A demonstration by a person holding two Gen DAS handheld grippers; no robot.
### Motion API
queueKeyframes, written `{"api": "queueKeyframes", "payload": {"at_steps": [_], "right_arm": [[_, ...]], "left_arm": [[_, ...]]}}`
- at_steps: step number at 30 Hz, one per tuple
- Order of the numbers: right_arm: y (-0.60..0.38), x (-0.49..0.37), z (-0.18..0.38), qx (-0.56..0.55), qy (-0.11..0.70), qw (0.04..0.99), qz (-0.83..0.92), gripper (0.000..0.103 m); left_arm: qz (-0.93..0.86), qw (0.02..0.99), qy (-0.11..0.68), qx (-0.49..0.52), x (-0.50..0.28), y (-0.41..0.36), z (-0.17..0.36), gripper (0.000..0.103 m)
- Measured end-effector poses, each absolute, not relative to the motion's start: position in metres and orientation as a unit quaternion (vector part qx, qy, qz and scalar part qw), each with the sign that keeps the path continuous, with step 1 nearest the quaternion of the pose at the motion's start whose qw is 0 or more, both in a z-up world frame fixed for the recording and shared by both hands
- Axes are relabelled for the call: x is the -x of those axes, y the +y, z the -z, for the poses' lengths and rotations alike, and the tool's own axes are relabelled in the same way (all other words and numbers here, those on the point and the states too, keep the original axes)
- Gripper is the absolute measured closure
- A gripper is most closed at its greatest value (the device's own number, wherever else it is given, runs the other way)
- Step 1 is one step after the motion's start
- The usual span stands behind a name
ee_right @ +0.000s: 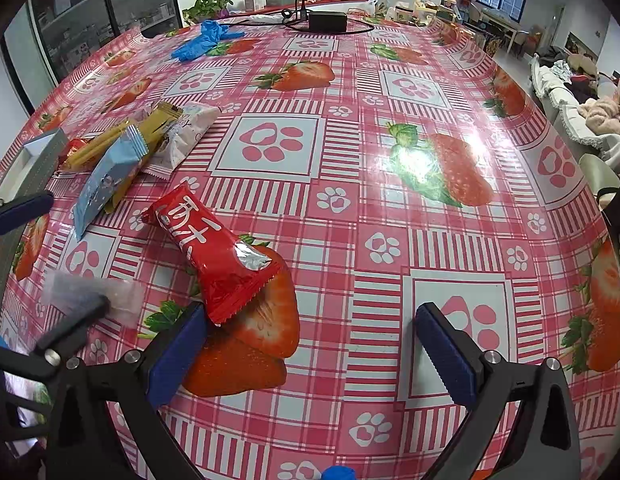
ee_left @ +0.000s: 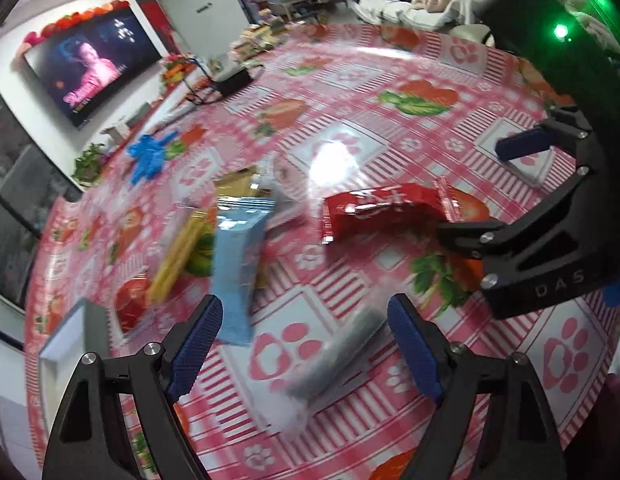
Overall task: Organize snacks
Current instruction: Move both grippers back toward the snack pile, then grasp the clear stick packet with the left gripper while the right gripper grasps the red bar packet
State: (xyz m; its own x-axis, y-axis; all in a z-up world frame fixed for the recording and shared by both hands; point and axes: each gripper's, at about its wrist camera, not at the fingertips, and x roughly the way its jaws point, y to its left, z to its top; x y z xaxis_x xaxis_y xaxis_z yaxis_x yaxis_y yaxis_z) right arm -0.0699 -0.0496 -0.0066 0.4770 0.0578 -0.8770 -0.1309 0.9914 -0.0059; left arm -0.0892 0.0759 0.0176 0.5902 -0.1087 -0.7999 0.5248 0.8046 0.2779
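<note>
A red snack packet (ee_right: 217, 256) lies on the strawberry tablecloth, its lower end touching my right gripper's left fingertip (ee_right: 189, 336). My right gripper (ee_right: 310, 328) is open and empty. The red packet also shows in the left wrist view (ee_left: 386, 208), with the right gripper (ee_left: 482, 192) beside it. A light blue packet (ee_left: 233, 268) lies ahead of my open, empty left gripper (ee_left: 305, 312). A blurred silvery packet (ee_left: 334, 360) lies between its fingers. Yellow packets (ee_left: 177, 256) and a white packet (ee_right: 189, 136) lie by the blue packet (ee_right: 109, 176).
A grey-and-white box (ee_left: 69, 344) stands at the table's left edge; it also shows in the right wrist view (ee_right: 37, 156). Blue gloves (ee_right: 201, 42) and a black power adapter (ee_right: 328, 20) with cable lie at the far side. A TV (ee_left: 89, 64) hangs on the wall.
</note>
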Motion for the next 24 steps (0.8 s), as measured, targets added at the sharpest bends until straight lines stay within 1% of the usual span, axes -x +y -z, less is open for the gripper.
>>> {"api": "queueKeyframes", "payload": {"at_steps": [7,14,16,17,18,20,21,24], "right_arm": [[-0.048,0.069,0.007,0.036,0.501,0.863,-0.055,0.001],[-0.048,0.070,0.007,0.036,0.499,0.864,-0.055,0.000],[-0.048,0.070,0.007,0.036,0.498,0.865,-0.055,0.001],[-0.048,0.070,0.007,0.036,0.499,0.864,-0.055,0.001],[-0.048,0.070,0.007,0.036,0.498,0.864,-0.056,0.000],[-0.048,0.071,0.007,0.036,0.498,0.865,-0.056,0.000],[-0.048,0.071,0.007,0.036,0.498,0.865,-0.056,0.000],[-0.047,0.072,0.007,0.037,0.496,0.865,-0.058,0.000]], "left_arm": [[0.179,0.851,0.431,-0.240,0.090,0.079,-0.010,0.015],[0.184,0.849,0.426,-0.252,0.094,0.074,-0.010,0.016],[0.190,0.846,0.440,-0.233,0.090,0.073,-0.010,0.025],[0.196,0.844,0.453,-0.211,0.087,0.076,-0.011,0.043],[0.194,0.843,0.465,-0.191,0.085,0.079,-0.011,0.065],[0.166,0.846,0.478,-0.168,0.082,0.088,-0.012,0.082],[0.145,0.849,0.483,-0.154,0.081,0.095,-0.012,0.084],[0.109,0.855,0.498,-0.090,0.088,0.124,-0.011,0.084]]}}
